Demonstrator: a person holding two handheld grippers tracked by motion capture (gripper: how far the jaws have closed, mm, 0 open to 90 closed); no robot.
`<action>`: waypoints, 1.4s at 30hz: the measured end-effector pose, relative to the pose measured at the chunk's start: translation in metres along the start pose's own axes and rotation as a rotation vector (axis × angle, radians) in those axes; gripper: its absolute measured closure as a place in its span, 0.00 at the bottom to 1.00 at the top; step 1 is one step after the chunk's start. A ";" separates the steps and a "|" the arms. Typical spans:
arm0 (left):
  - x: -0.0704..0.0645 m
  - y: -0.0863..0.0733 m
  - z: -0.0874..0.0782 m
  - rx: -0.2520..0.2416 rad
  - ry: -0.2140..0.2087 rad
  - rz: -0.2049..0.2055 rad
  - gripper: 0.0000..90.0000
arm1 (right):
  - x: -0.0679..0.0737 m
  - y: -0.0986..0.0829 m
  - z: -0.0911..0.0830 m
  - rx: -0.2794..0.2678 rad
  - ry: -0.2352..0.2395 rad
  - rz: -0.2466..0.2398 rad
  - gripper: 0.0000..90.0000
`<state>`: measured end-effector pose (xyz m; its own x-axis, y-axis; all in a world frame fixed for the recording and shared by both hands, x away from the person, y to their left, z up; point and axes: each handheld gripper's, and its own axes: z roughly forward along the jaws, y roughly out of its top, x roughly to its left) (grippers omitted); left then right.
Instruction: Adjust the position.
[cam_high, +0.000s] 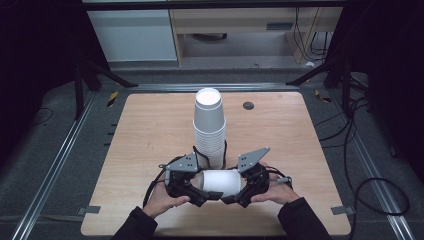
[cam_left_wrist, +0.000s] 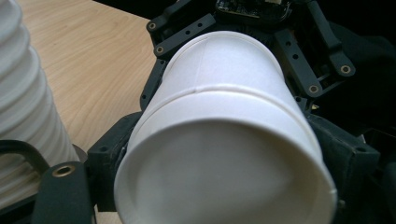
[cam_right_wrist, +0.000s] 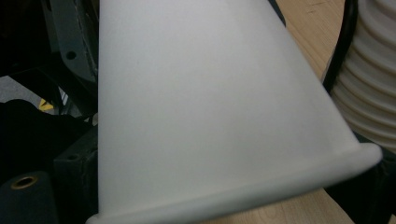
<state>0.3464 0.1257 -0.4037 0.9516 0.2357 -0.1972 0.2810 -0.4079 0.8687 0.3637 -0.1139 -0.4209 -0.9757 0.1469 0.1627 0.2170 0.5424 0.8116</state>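
Wooden table (cam_high: 150, 135), tall cup stack (cam_high: 210, 131) at centre; sideways paper cup (cam_high: 221, 182) held just above near edge, in front of stack. Left gripper (cam_high: 206, 196) and right gripper (cam_high: 229, 199) both closed on cup ends. Light, thin-walled, likely crushable; best gripped gently near rolled rim.

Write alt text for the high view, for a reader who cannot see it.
A person holds a white paper cup on its side between the left tool and the right tool, low over the near edge of a wooden table. Just behind it stands a tall stack of upside-down white cups. Dark floor and metal rails surround the table.
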 end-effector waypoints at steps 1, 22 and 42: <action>0.000 0.000 -0.001 -0.008 0.007 -0.001 0.21 | 0.000 0.000 0.000 0.001 0.000 0.002 0.10; 0.016 0.005 -0.027 0.082 0.044 -0.001 0.14 | -0.008 0.027 -0.014 0.208 -0.143 -0.135 0.11; 0.022 0.002 -0.003 0.195 0.034 0.013 0.18 | -0.007 0.045 0.011 0.341 -0.129 -0.209 0.10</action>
<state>0.3679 0.1333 -0.4048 0.9515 0.2574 -0.1683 0.2906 -0.5737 0.7658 0.3802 -0.0817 -0.3919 -0.9927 0.0952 -0.0745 0.0339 0.8108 0.5843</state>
